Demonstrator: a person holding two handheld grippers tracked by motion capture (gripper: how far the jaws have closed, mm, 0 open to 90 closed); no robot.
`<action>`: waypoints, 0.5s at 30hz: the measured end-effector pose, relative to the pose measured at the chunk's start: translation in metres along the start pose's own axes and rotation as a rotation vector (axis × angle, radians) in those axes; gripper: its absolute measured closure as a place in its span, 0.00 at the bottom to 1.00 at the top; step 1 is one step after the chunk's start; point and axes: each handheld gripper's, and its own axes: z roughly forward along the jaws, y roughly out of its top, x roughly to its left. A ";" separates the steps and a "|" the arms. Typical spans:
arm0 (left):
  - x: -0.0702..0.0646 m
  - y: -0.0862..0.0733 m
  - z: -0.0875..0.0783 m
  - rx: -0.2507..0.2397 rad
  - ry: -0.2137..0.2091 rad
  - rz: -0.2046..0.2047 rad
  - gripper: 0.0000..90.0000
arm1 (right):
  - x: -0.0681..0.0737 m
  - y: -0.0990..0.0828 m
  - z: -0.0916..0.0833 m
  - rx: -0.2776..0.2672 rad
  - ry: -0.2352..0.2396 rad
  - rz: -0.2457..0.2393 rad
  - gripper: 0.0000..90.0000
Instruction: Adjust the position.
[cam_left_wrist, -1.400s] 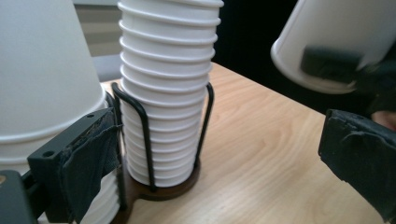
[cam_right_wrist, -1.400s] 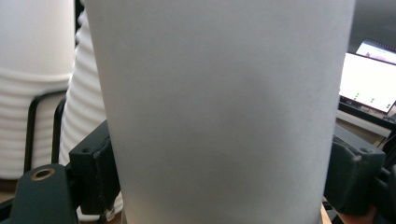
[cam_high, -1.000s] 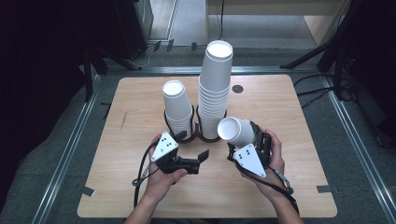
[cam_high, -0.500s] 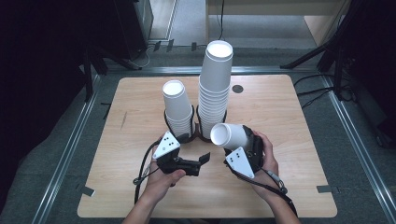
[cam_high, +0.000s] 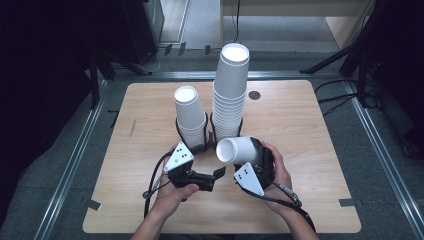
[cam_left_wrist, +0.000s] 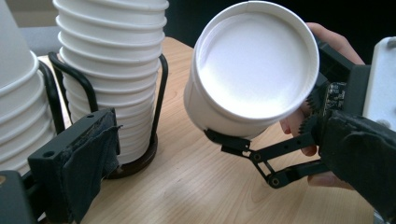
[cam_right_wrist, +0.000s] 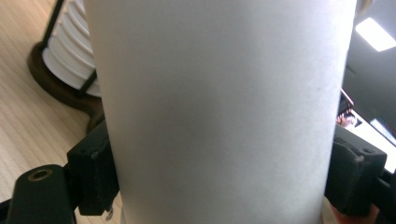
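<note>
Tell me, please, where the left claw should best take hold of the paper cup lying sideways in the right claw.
Probably at the open rim end of the paper cup. The cup lies on its side with the mouth toward the left claw, and the right claw already clamps its wall farther back. Come in from the mouth side, one pad inside.

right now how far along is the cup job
Done: one loose cup is gripped by the right tool, tipped on its side, rim towards the left tool. In hand: it hangs just in front of the short stack and tall stack. Left: seating it on a stack; which one, I cannot tell.
</note>
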 end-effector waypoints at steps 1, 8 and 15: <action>-0.001 0.000 0.000 0.003 -0.001 0.006 0.00 | 0.001 0.001 -0.001 -0.007 0.006 0.001 0.16; -0.006 0.001 0.002 0.017 -0.012 0.024 0.00 | 0.005 0.004 -0.004 -0.041 0.032 -0.006 0.16; -0.012 0.002 0.005 0.028 -0.038 0.035 0.00 | 0.009 0.005 -0.005 -0.066 0.055 -0.026 0.16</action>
